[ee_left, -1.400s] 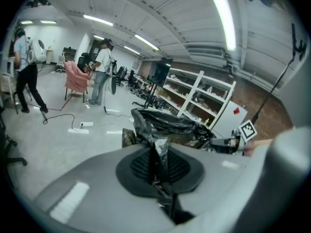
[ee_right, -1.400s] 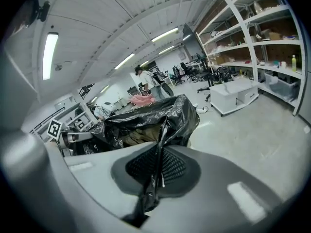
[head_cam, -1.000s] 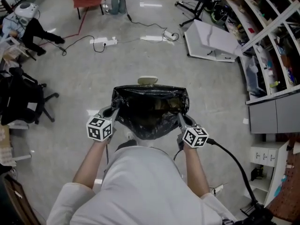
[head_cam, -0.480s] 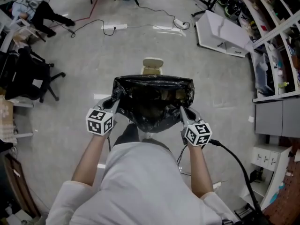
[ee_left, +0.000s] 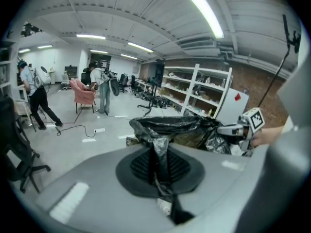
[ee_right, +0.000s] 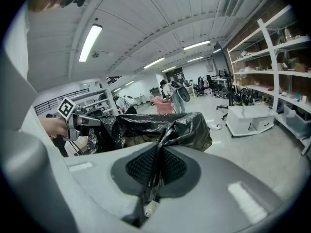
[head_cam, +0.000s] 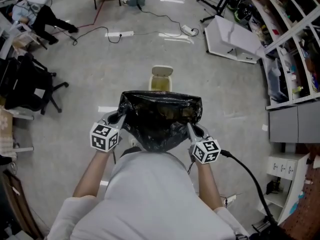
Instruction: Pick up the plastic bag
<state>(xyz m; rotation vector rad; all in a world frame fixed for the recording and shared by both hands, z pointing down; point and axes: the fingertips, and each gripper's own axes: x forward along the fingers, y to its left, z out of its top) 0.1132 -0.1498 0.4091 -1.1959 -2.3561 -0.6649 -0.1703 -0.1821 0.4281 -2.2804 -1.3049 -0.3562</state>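
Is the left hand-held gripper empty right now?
No, the left hand-held gripper is shut on a pinched fold of the black plastic bag.

I'm in a workshop-like lab: bare concrete floor, stocked shelving at two o'clock, office chair at nine, power strip at twelve.

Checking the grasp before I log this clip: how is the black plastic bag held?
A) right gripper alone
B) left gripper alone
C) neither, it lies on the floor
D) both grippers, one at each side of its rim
D: the left gripper and the right gripper each have their jaws shut on the rim of the black plastic bag, which hangs open between them.
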